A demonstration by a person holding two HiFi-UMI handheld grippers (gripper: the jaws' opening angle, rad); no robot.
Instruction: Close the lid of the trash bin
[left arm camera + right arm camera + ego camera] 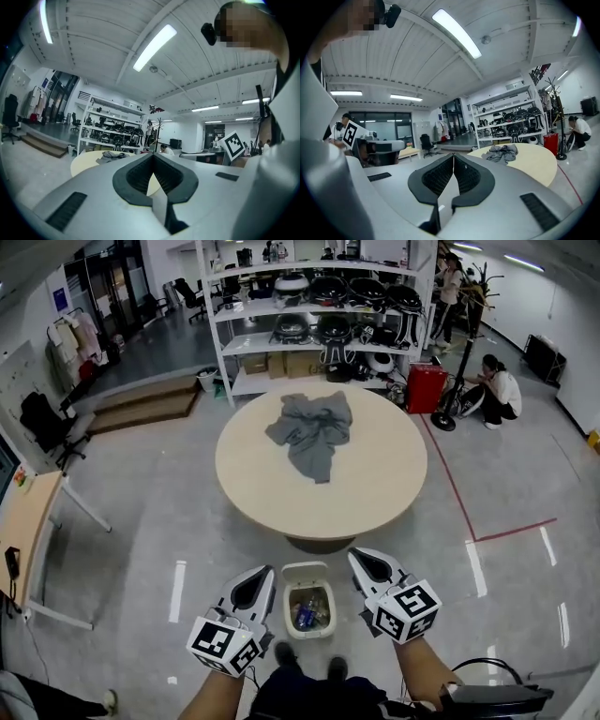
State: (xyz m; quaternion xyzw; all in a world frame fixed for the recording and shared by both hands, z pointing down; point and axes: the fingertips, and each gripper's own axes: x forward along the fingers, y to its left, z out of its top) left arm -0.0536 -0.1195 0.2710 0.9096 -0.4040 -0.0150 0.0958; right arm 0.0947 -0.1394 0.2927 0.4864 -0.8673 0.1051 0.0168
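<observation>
A small white trash bin point(286, 607) stands on the floor just in front of the person's feet. It is open, its lid point(307, 571) tipped up at the far side, and a blue bottle and other rubbish lie inside. My left gripper point(263, 572) hangs just left of the bin and my right gripper point(360, 558) just right of it, neither touching it. In the left gripper view the left gripper point(152, 156) is shut on nothing. The right gripper point(453, 155) in its own view is also shut and empty. Both gripper views look out over the room, with the bin hidden.
A round beige table point(375, 486) with a grey cloth point(312, 432) on it stands right behind the bin. Behind it are white shelves point(319, 310) and a red box point(425, 388), with a crouching person point(497, 390) at the right. A desk point(23, 526) stands at the left.
</observation>
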